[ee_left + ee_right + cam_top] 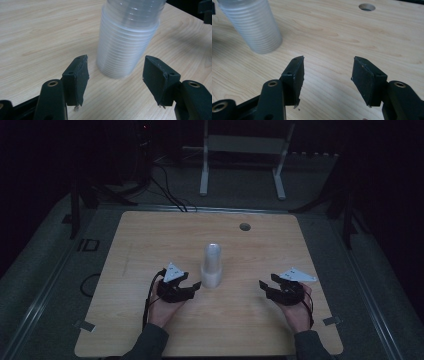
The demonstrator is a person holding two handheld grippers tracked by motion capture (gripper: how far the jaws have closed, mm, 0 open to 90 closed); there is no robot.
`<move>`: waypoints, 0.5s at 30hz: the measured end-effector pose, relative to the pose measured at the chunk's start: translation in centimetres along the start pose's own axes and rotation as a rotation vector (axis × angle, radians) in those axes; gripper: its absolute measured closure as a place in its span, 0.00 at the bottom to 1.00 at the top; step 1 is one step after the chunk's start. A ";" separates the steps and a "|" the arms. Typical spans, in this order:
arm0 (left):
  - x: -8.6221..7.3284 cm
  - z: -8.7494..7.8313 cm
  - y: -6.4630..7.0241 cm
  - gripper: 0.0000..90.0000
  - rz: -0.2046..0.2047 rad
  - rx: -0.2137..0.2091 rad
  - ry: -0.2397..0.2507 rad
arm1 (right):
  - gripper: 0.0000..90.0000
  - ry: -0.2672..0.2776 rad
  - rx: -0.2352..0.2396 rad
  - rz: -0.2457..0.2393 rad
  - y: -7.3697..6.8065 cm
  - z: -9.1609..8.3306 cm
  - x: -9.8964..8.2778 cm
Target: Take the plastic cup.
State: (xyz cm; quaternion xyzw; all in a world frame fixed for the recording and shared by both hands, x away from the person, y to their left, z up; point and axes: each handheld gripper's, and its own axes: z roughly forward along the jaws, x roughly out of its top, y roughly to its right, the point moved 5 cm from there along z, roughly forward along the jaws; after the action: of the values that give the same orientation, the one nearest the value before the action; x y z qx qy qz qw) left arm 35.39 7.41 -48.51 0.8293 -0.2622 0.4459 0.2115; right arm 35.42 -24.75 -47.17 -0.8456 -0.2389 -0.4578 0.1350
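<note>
On the wooden counter (150,330) a cup stack (211,266) stands mid-counter between the released left claw (115,77), just before it, and the empty, released right claw (327,77); centre the left claw's pads squarely before clenching.

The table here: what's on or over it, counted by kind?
Stack of clear plastic cups: 1
Black grippers, one in each hand: 2, the left gripper and the right gripper
Round hole in the table: 1
Total: 4
</note>
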 end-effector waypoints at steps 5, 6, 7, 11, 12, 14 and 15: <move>0.3 0.1 0.0 0.41 0.010 0.014 0.003 | 0.48 0.003 0.009 -0.020 -0.6 0.0 0.8; 0.3 0.1 0.1 0.41 0.014 0.014 0.001 | 0.48 0.004 0.014 -0.028 -0.8 0.0 1.2; 0.4 0.2 0.1 0.41 0.019 0.014 -0.001 | 0.48 0.007 0.018 -0.033 -0.9 0.1 1.3; 0.8 0.3 0.3 0.39 0.029 0.011 0.006 | 0.47 0.010 0.026 -0.049 -1.4 0.2 2.1; 0.8 0.3 0.4 0.39 0.035 0.011 0.007 | 0.47 0.013 0.029 -0.052 -1.6 0.2 2.3; 1.0 0.3 0.5 0.39 0.039 0.014 0.011 | 0.46 0.017 0.033 -0.056 -1.8 0.2 2.6; 1.0 0.4 0.5 0.39 0.041 0.011 0.013 | 0.46 0.022 0.038 -0.056 -1.9 0.2 2.8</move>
State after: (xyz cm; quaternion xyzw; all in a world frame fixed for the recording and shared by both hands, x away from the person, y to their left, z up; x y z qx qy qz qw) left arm 35.75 6.53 -47.75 0.8220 -0.2752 0.4570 0.1995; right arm 35.89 -22.26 -44.88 -0.8308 -0.2698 -0.4660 0.1406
